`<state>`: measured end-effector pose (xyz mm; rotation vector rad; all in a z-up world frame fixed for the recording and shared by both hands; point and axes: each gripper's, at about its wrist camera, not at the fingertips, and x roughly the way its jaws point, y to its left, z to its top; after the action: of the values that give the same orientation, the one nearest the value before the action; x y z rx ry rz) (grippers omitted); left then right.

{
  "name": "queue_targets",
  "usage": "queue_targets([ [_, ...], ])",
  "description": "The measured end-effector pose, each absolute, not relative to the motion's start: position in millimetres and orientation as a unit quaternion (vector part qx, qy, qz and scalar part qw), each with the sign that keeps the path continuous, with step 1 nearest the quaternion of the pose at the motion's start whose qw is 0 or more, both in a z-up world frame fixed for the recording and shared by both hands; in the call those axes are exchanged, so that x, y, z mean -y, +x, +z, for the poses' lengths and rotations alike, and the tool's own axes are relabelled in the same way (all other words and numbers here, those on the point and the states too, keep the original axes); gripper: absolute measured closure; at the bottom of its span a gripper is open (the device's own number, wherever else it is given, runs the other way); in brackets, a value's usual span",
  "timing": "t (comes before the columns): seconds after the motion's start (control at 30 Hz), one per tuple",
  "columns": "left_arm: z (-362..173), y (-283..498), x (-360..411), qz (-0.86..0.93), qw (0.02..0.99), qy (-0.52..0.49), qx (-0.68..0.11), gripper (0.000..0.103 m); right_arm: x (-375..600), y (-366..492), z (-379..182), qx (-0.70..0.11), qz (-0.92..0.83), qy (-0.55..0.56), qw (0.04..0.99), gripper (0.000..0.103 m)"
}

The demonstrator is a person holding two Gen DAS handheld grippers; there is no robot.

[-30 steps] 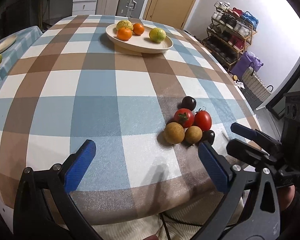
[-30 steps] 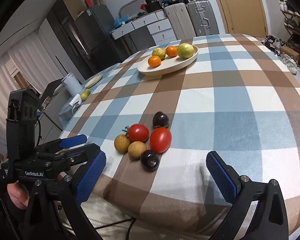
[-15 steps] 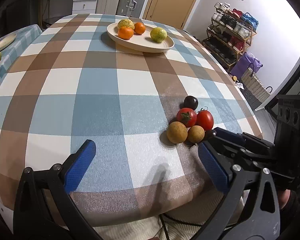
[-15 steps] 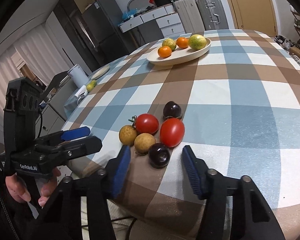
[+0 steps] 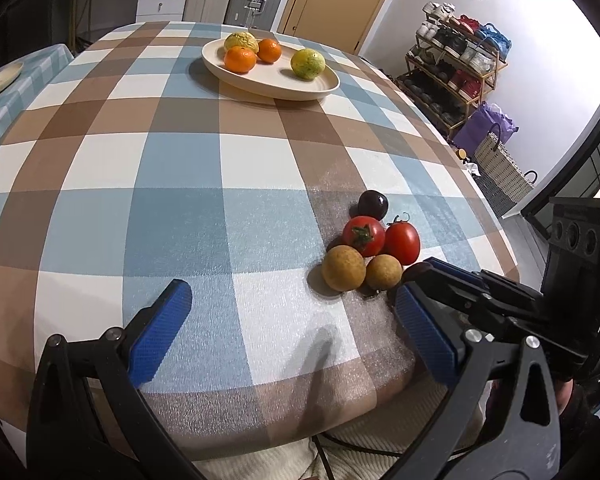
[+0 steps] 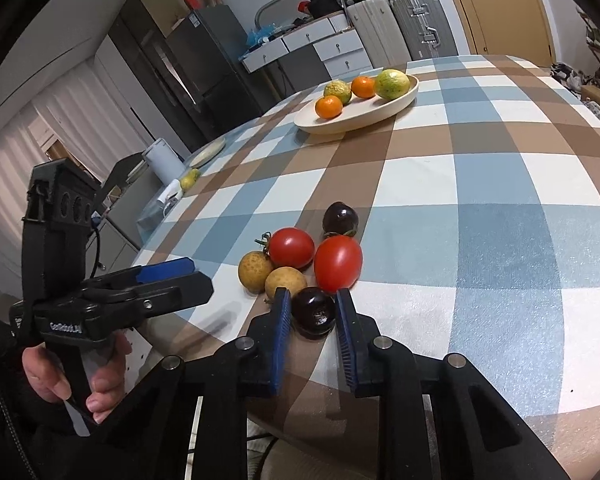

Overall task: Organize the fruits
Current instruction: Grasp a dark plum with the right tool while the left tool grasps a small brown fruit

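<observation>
At lower centre of the right wrist view, a round dark plum (image 6: 313,313) with no long axis is clamped on the bench (image 6: 480,184) by the right claw (image 6: 311,312), wide before; the left claw (image 5: 292,322) is held wide.

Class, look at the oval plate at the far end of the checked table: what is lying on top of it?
On the plate lie two oranges and two yellow-green citrus fruits. The rear yellow-green one is partly hidden behind the oranges; anything behind the fruit cannot be seen.
</observation>
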<state>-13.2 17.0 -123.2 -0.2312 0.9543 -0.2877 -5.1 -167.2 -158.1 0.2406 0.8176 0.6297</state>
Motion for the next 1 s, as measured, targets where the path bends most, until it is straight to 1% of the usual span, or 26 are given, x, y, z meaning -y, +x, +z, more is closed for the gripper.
queue_targets([
  [0.1,-124.9,-9.8,-15.1,-0.153,0.868,-0.112,-0.458,0.002,170.6,-6.5,-155.9,-0.381,0.304,0.124,0.864,0.080],
  [0.17,-125.8,-5.8,-12.3,-0.168,0.864,-0.103,-0.463,0.004,173.4,-6.4,-155.1,-0.377,0.302,0.128,0.866,0.080],
  [0.3,-126.1,-0.6,-10.4,-0.173,0.864,-0.093,-0.464,0.005,181.6,-7.1,-153.2,-0.369,0.301,0.141,0.868,0.080],
  [0.37,-127.0,2.5,-8.9,-0.180,0.862,-0.091,-0.466,0.007,184.3,-6.6,-152.2,-0.366,0.299,0.143,0.870,0.080],
  [0.4,-127.5,3.6,-8.3,-0.184,0.860,-0.091,-0.467,0.014,185.2,-6.6,-152.0,-0.364,0.300,0.144,0.870,0.080],
  [0.43,-128.4,5.2,-7.6,-0.191,0.857,-0.091,-0.469,0.023,185.8,-6.3,-151.8,-0.363,0.299,0.145,0.871,0.080],
  [0.47,-128.4,6.5,-6.7,-0.193,0.857,-0.086,-0.469,0.026,186.8,-6.3,-151.5,-0.361,0.298,0.146,0.871,0.080],
  [0.53,-128.9,9.3,-6.9,-0.201,0.855,-0.087,-0.471,0.039,188.4,-5.2,-151.4,-0.360,0.298,0.151,0.871,0.080],
  [0.57,-129.2,9.1,-7.2,-0.206,0.853,-0.091,-0.471,0.040,188.9,-4.0,-151.9,-0.360,0.298,0.152,0.871,0.080],
  [0.63,-130.0,10.1,-8.2,-0.218,0.847,-0.104,-0.473,0.049,190.4,-2.3,-151.7,-0.357,0.298,0.154,0.872,0.080],
  [0.7,-130.7,10.9,-7.9,-0.223,0.845,-0.107,-0.474,0.052,191.6,-1.2,-151.5,-0.355,0.297,0.156,0.872,0.080],
  [0.73,-131.0,11.3,-7.1,-0.227,0.843,-0.107,-0.475,0.060,192.2,-0.5,-151.0,-0.354,0.297,0.157,0.873,0.080],
  [0.87,-131.8,11.2,-3.3,-0.245,0.838,-0.108,-0.475,0.075,192.9,0.0,-147.5,-0.349,0.296,0.155,0.875,0.080],
  [0.9,-130.9,11.0,-2.3,-0.251,0.837,-0.109,-0.473,0.081,192.9,0.0,-146.3,-0.348,0.296,0.155,0.876,0.080],
  [1.0,-129.1,9.3,1.7,-0.255,0.840,-0.094,-0.470,0.082,192.5,0.0,-144.3,-0.345,0.296,0.154,0.877,0.080],
])
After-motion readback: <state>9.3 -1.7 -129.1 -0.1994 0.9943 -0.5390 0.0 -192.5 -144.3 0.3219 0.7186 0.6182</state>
